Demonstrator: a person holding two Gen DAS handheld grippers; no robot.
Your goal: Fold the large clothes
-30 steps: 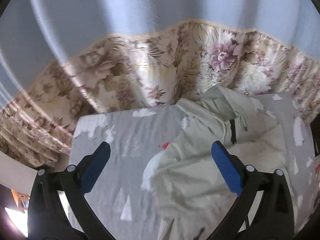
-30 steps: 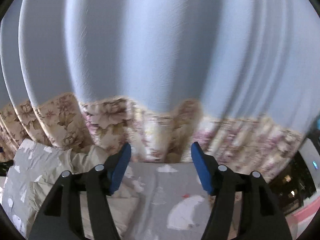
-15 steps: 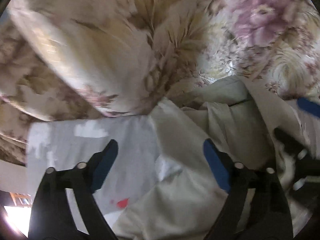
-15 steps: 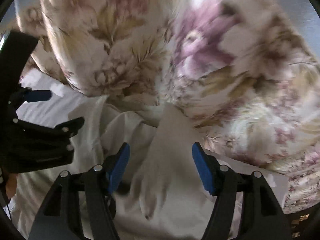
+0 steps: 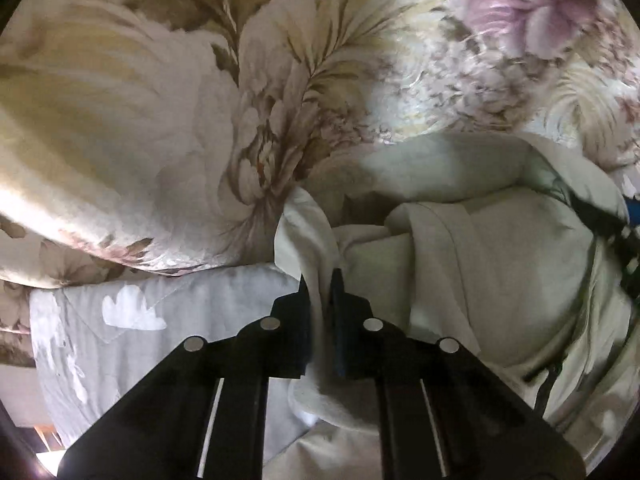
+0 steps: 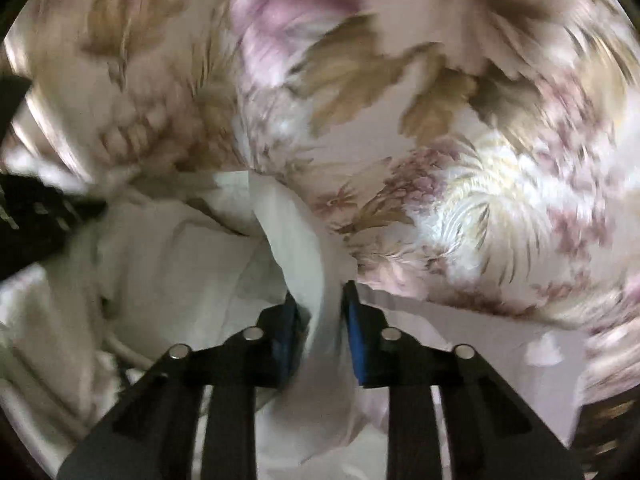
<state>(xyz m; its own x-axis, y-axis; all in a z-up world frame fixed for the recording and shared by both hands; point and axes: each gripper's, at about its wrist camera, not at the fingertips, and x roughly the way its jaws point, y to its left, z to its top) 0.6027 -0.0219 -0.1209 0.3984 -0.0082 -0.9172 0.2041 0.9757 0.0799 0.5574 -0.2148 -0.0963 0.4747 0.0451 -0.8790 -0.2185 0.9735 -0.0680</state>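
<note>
The left gripper (image 5: 319, 280) is pinching a fold of the cream garment (image 5: 492, 264) at six o'clock; only this view shows the grey cloud-print sheet (image 5: 132, 312). The right gripper (image 6: 320, 292), jaws closing, is squeezing another fold against the floral curtain (image 6: 400, 80).

No text, label, brand, number or sign can be read anywhere in either wrist view; nothing legible appears.
</note>
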